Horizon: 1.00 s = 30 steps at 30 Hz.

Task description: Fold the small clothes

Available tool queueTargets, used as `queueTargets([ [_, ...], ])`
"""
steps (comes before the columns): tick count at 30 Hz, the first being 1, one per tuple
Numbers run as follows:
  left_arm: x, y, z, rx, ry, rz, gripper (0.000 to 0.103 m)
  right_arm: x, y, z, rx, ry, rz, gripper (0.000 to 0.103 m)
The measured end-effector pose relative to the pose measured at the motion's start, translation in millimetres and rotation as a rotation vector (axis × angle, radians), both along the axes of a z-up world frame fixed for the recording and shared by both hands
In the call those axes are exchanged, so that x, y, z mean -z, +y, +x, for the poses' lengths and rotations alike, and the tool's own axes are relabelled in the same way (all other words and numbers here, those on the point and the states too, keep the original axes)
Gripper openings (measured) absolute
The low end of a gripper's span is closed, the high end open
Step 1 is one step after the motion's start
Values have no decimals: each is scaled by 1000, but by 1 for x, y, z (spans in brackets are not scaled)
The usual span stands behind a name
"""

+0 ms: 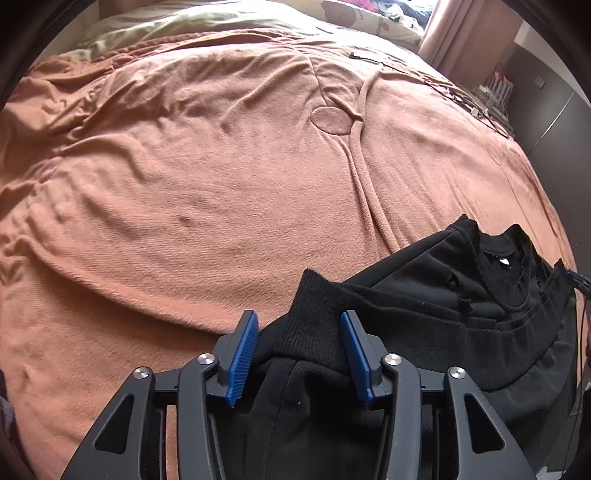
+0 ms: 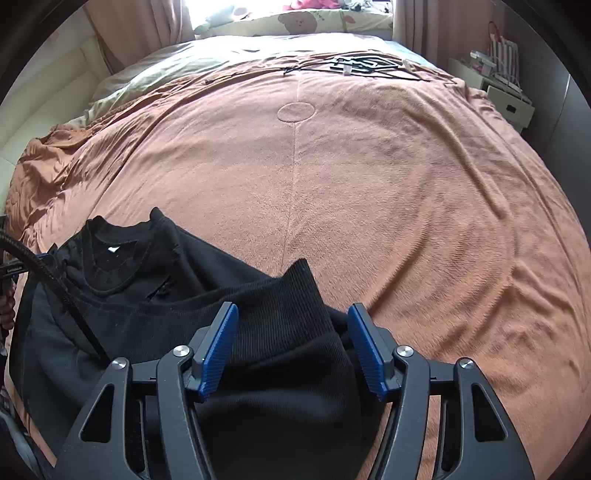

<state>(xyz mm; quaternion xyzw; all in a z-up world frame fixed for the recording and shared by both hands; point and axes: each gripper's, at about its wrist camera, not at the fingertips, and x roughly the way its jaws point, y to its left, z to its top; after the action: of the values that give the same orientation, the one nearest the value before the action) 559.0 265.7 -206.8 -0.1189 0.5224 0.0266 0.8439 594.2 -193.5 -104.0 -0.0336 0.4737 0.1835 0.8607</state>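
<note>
A black long-sleeved top (image 1: 424, 295) lies on the orange blanket (image 1: 203, 192), its round neck opening (image 1: 506, 269) facing up. In the left wrist view a ribbed sleeve cuff (image 1: 314, 295) runs between the blue pads of my left gripper (image 1: 299, 354), whose jaws stand wide apart around the cloth. In the right wrist view the same top (image 2: 147, 295) spreads to the left, collar (image 2: 110, 254) up. The other ribbed cuff (image 2: 295, 295) lies between the spread fingers of my right gripper (image 2: 293, 347). Neither gripper pinches the fabric.
The blanket (image 2: 369, 184) covers a wide bed with wrinkles on its left side. Black cables and flat black parts (image 2: 354, 64) lie near the far edge. A bear-print pillow (image 2: 295, 22), curtains and a white bedside unit (image 2: 509, 103) stand beyond. A black strap (image 2: 44, 269) crosses the top's left side.
</note>
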Motion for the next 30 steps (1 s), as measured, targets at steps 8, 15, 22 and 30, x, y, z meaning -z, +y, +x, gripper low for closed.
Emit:
queueTargets([
  [8,-6,10,0,-16,-49,-77,15,-4,5,3,1,-27,17,8],
  [15,-42,12,-20,-42,-134,-19,10,-32,-2,-27,-5,-132,13,2],
  [22,-83,23,-37,-69,-219,19,9,-60,-15,-51,34,-231,48,1],
  [30,-81,31,-29,-98,-221,47,3,-50,-9,-46,62,-242,46,1],
])
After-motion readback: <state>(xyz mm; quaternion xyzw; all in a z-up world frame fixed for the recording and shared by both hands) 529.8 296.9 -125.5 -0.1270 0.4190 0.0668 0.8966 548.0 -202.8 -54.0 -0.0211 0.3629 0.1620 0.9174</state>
